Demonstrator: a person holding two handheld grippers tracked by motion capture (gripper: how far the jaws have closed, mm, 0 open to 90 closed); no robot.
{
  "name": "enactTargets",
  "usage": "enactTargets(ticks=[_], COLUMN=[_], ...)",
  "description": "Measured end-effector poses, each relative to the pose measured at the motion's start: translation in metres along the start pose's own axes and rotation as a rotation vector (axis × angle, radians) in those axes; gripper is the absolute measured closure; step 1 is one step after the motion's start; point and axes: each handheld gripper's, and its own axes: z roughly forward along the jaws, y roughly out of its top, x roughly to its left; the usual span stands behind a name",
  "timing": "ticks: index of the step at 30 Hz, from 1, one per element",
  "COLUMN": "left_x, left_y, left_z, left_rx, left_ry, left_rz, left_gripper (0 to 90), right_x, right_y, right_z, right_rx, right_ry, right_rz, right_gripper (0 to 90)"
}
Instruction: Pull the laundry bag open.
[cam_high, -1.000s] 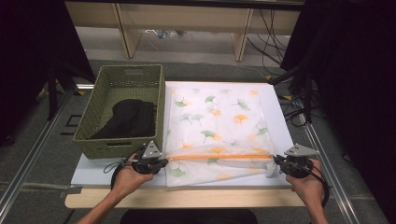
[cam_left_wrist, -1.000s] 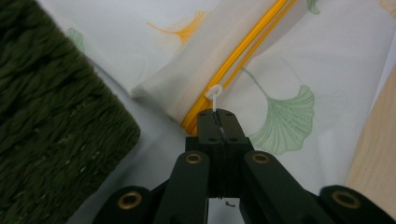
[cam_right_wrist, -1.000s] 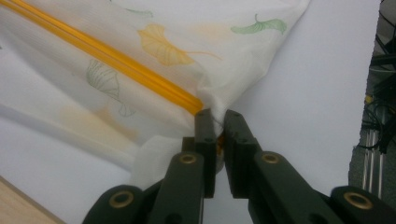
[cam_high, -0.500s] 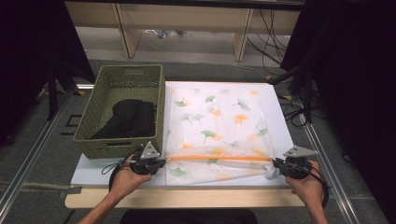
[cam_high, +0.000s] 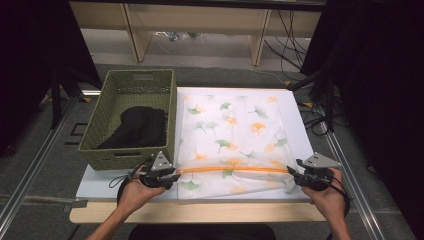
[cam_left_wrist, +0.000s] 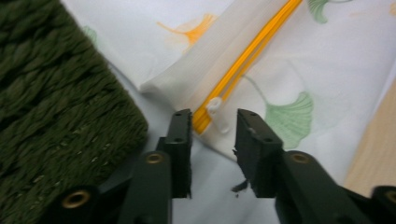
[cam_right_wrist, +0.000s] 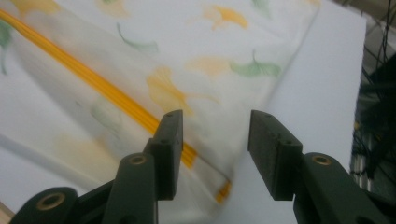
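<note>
While the high view looked down on the white rectangular board (cam_high: 295, 130) that lay on the wooden table (cam_high: 200, 212), a white mesh laundry bag printed with green and orange ginkgo leaves (cam_high: 232, 135) lay spread flat over the board's right half, reaching from near the far edge to near the near edge. Its orange zipper (cam_high: 232, 170) ran across the bag close to the near edge. A green woven rectangular basket (cam_high: 131, 117) stood on the board's far left corner, just beside the bag, with a black cloth (cam_high: 137, 127) inside it. The left gripper (cam_high: 172, 176) sat at the zipper's left end and the right gripper (cam_high: 292, 179) at its right end, each held in a hand near the board's near edge.

Seen from the left gripper view, the left gripper (cam_left_wrist: 213, 126) had just been opening; its jaws stood partly apart, with the zipper's white pull tab (cam_left_wrist: 215, 105) and the orange zipper's end (cam_left_wrist: 243, 60) between the tips, the pads not pressing on them. The basket's wall (cam_left_wrist: 51, 107) stood close at the left.

Seen from the right gripper view, the right gripper (cam_right_wrist: 215, 140) had likewise just been opening; its jaws stood well apart over the bag's corner (cam_right_wrist: 219, 172), gripping nothing, the zipper (cam_right_wrist: 93, 84) passing by the left jaw
</note>
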Motion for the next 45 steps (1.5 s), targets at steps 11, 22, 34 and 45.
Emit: enactTargets(ticks=[11,22,34,45], left_x=[-0.026,-0.021,-0.022,-0.022], left_y=[0.001,0.0,0.001,0.003], left_z=[-0.012,-0.008,-0.004,-0.005], left_rx=[-0.026,-0.026,-0.001,-0.03], left_ry=[-0.054,-0.032,-0.033,-0.024], left_rz=[-0.055,-0.063,-0.048,-0.061], left_gripper=[41.9,38.6,36.9,38.0], right_x=[0.033,0.063,0.067,0.068], right_y=[0.045,0.047,0.047,0.057], right_z=[0.053,0.081,0.09,0.102], right_rx=[-0.029,0.09,0.089,0.08], right_ry=[0.168,0.272,0.205,0.161], right_rz=[-0.093,-0.21,-0.257,-0.294], right_gripper=[55.6,47.4,44.6,47.6])
